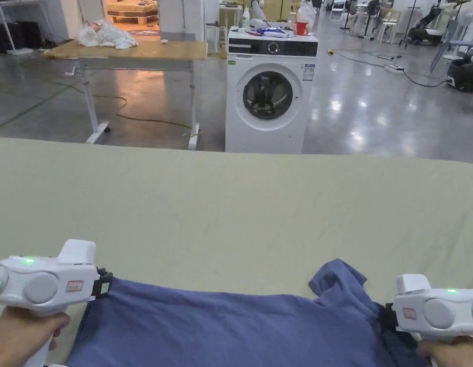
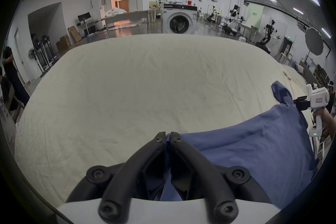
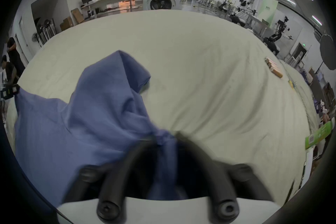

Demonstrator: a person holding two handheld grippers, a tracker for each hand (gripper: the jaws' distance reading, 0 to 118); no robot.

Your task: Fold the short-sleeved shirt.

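- My left tongs (image 1: pixel 105 283) sit at about 8 o'clock in the head view, jaws pressed together on the shirt (image 1: pixel 230 325) at its left corner.
- In the left gripper view I see the left tongs (image 2: pixel 168 135) closed, with blue cloth pinched in the slit between the jaws.
- My right tongs (image 1: pixel 387 315) sit at about 4 o'clock, biting into bunched cloth at the shirt's right end.
- The right gripper view is blurred at the jaws; blue cloth runs between the right tongs (image 3: pixel 166 137), and they look clamped on it.
- The shirt lies on the desk (image 1: pixel 240 210) at 6 o'clock, stretched between the two tongs.
- One sleeve (image 1: pixel 338 277) sticks up just left of the right tongs.
- A washer (image 1: pixel 269 91) stands beyond the desk at 12 o'clock.
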